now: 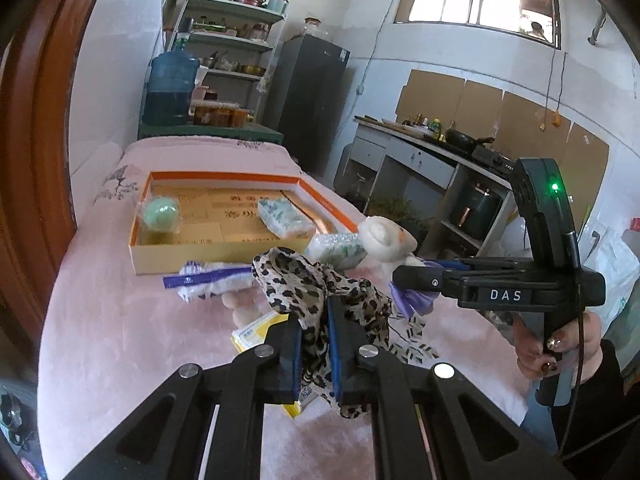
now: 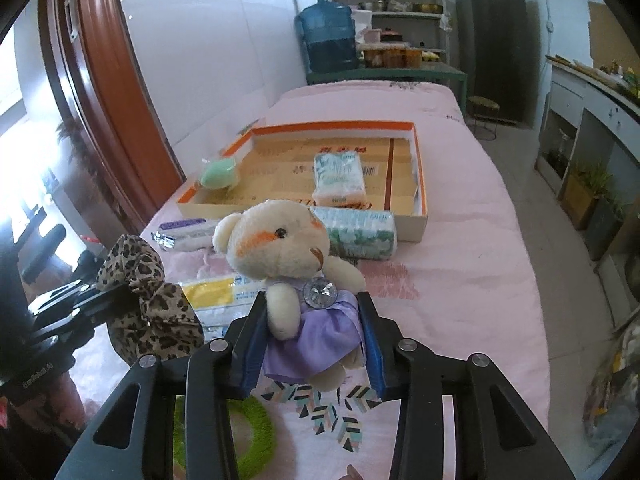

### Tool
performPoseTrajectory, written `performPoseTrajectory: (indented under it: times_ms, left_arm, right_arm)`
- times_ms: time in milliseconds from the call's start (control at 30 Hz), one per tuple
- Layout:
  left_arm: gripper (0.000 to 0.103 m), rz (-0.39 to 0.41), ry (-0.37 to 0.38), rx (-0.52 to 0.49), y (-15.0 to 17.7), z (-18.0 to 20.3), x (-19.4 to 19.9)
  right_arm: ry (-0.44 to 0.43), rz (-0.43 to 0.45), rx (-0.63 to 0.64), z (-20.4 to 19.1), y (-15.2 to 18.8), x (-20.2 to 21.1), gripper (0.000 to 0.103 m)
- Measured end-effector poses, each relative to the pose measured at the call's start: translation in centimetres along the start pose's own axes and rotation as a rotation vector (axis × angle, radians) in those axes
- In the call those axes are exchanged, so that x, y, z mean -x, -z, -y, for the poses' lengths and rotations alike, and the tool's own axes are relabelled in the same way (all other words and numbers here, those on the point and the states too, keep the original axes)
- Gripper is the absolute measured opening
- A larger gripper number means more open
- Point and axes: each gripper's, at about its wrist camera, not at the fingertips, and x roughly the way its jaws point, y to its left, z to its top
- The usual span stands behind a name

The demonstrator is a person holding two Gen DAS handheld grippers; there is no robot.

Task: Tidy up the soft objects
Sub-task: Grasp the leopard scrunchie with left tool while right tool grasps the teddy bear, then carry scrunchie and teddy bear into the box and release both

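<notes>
Left wrist view: the left tool (image 1: 314, 350) is clamped on a leopard-print scarf (image 1: 308, 284), which is bunched between the blue pads and held above the pink bedspread (image 1: 120, 320). The right tool (image 2: 312, 344) is closed around a cream teddy bear (image 2: 288, 256) in a purple dress, gripped at the skirt, with the head upright beyond the fingertips. Farther back on the bed, an orange-rimmed cardboard box (image 2: 420, 184) is seen, holding a green round sponge (image 2: 219, 174) and a tissue pack (image 2: 340, 178). A second tissue pack (image 2: 356, 234) lies against the box's near wall, and a purple-labelled packet (image 2: 184, 234) lies just beside it. A yellow packet (image 2: 216, 294) is partly covered by the bear and scarf. A green ring (image 2: 256, 436) is largely hidden beneath the right tool.
</notes>
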Motion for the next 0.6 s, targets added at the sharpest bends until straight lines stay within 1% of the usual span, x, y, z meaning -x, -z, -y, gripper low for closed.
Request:
performPoseTrajectory:
  times_ms: [100, 400, 600]
  left_arm:
    - [0.011, 0.009, -0.014, -0.008, -0.4, 0.3, 0.3]
    - [0.011, 0.030, -0.108, -0.019, -2.1, 0.3, 0.7]
    - [0.011, 0.038, -0.139, 0.011, -3.2, -0.5, 0.5]
  right_arm:
    - [0.000, 0.008, 0.001, -0.1, -0.1, 0.3, 0.043]
    - [0.010, 0.037, 0.012, -0.6, -0.9, 0.9, 0.043]
    - [0.019, 0.065, 0.040, -1.3, -2.2, 1.3, 0.043]
